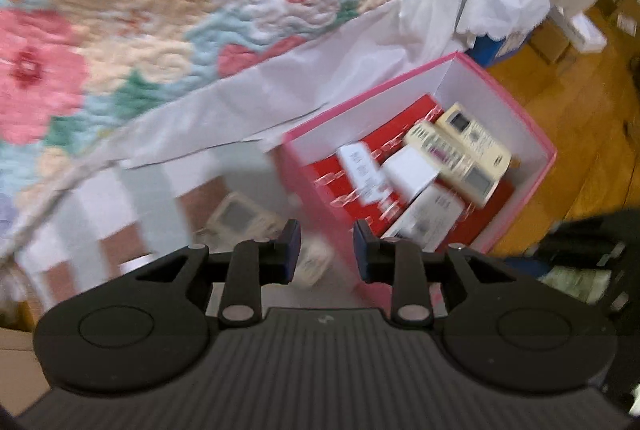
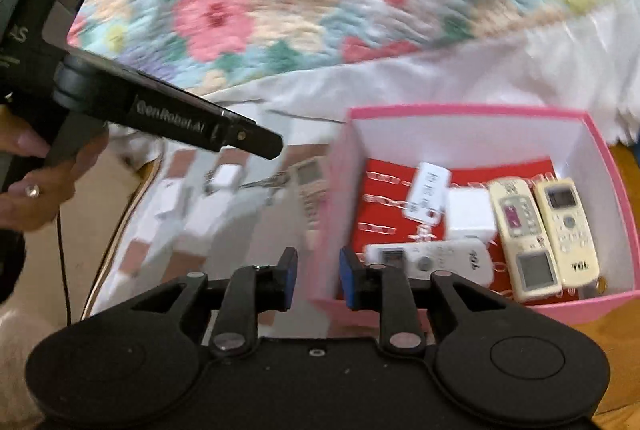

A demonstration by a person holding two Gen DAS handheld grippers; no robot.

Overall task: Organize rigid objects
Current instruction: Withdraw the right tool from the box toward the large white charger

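Holding three remotes (image 2: 532, 238), the pink box (image 2: 600, 146) sits beside one outside (image 2: 310, 186).

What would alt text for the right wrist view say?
The empty right gripper, jaws slightly apart, hangs over the near-left corner of a pink box holding three remotes and white boxes. The left gripper reaches in from the left above a checked cloth.

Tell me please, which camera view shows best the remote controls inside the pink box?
The right wrist view: it looks into the pink box, where three remote controls lie unobstructed. The left wrist view is more blurred, shows them smaller, and its gripper hides part of the nearest one.
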